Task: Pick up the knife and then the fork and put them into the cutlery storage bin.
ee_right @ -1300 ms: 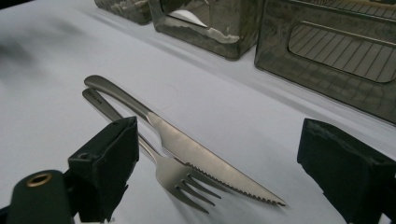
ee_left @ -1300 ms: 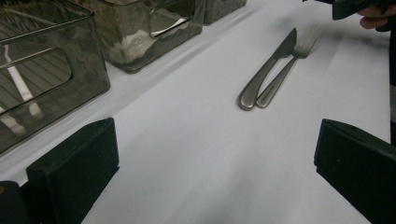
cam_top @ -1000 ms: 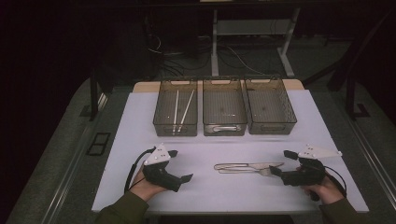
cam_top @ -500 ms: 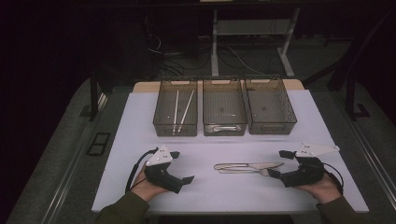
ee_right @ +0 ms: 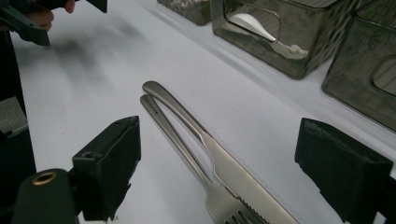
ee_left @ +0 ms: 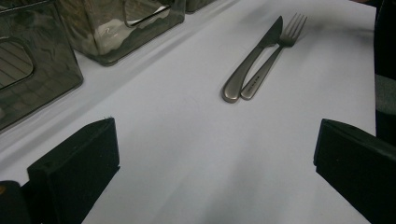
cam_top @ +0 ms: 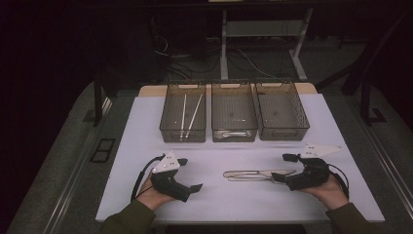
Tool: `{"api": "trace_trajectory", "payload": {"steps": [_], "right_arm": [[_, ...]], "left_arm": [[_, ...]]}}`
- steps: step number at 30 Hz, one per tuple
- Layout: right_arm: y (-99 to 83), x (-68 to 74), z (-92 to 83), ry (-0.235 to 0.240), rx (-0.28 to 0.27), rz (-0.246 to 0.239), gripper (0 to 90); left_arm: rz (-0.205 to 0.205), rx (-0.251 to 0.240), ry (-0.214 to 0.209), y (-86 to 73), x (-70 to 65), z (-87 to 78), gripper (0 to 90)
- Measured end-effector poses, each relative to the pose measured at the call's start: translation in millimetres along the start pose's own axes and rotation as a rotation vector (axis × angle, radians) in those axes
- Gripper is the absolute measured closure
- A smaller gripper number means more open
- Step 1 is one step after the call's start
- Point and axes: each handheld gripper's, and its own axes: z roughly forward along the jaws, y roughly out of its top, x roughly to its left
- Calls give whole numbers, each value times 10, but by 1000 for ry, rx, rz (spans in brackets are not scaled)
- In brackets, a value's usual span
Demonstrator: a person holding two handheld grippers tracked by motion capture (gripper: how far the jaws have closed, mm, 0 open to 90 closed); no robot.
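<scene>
A steel knife (cam_top: pixel 260 171) and fork (cam_top: pixel 253 177) lie side by side on the white table sheet (cam_top: pixel 229 156), handles toward the left. My right gripper (cam_top: pixel 284 167) is open just right of their blade and tine ends. In the right gripper view its jaws (ee_right: pixel 219 144) stand wide on either side of the knife (ee_right: pixel 187 119) and fork (ee_right: pixel 170 133), touching neither. My left gripper (cam_top: pixel 191 174) is open and empty, a short way left of the handles. The left gripper view (ee_left: pixel 215 163) shows the knife (ee_left: pixel 250 63) and fork (ee_left: pixel 266 70) ahead.
Three clear grey bins stand in a row at the back. The left bin (cam_top: pixel 168 122) holds chopsticks (cam_top: pixel 190 113), the middle bin (cam_top: pixel 215 119) holds a utensil (cam_top: pixel 236 133) at its near end, and the right bin (cam_top: pixel 301 117) looks bare. Table edges drop off all round.
My right gripper has slid a little to the left, closer to the cutlery's tips. The left gripper has hardly moved.
</scene>
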Motion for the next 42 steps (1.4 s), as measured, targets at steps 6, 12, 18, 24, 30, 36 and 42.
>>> {"api": "trace_trajectory", "payload": {"steps": [6,12,18,24,30,36,42], "right_arm": [[56,11,69,19,7,-6,152],[95,-16,136,45,30,-11,204],[196,-52,228,66,42,-8,314],[213,-83,302,48,95,-9,569],[142,-199,255,-8,170,-16,882],[21,-335,177,-37,243,3,899],[-74,-394,141,-54,285,14,898]], "left_arm": [[-5,0,0,-2,3,1,0],[-6,-1,-2,-2,6,3,0],[-8,-1,-3,-1,6,-1,0],[-11,-8,-6,-2,4,-3,0],[-9,-7,-6,3,-1,-11,0],[-6,-10,-6,4,3,-14,0],[-6,-10,-7,6,-3,-18,0]]}}
